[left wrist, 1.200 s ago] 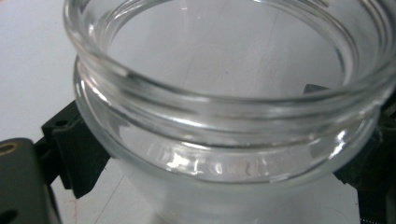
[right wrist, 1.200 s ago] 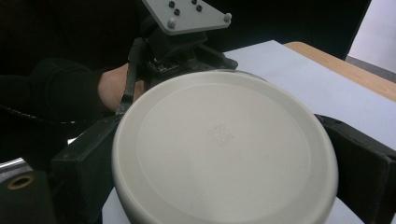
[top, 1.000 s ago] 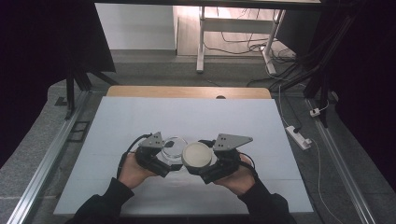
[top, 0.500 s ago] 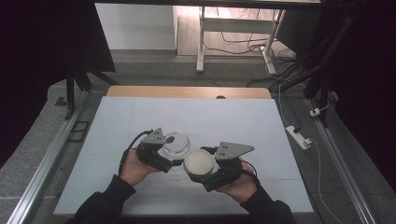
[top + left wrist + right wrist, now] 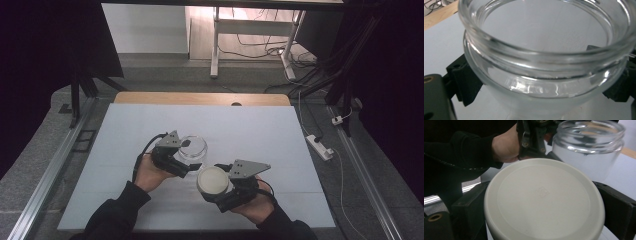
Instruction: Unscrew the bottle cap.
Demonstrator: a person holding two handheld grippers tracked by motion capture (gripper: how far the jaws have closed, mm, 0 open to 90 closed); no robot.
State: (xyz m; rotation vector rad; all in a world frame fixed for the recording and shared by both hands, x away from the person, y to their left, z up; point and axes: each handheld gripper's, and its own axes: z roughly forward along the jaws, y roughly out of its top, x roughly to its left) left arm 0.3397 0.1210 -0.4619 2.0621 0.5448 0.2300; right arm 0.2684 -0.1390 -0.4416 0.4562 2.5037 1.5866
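A clear glass jar (image 5: 193, 148) with an open mouth stands on the white table, and my left gripper (image 5: 184, 156) is shut on its body. In the left gripper view the jar (image 5: 544, 62) sits between the two black jaws, its threaded rim close to the camera. My right gripper (image 5: 214, 184) is shut on a round cream lid (image 5: 213, 181), held off the jar to its lower right. The right gripper view has the lid (image 5: 544, 200) flat between the jaws, with the jar (image 5: 587, 147) and the other hand (image 5: 506, 146) beyond it.
The white table top (image 5: 260, 135) has a wooden strip (image 5: 200, 98) along its far edge. A white power strip (image 5: 320, 146) lies on the floor right of the table. A metal rail (image 5: 45, 180) runs along the left side, and a table frame (image 5: 215, 40) stands behind.
My right gripper has carried the lid away from the jar, down and to the right. The left gripper and jar stayed about where they were.
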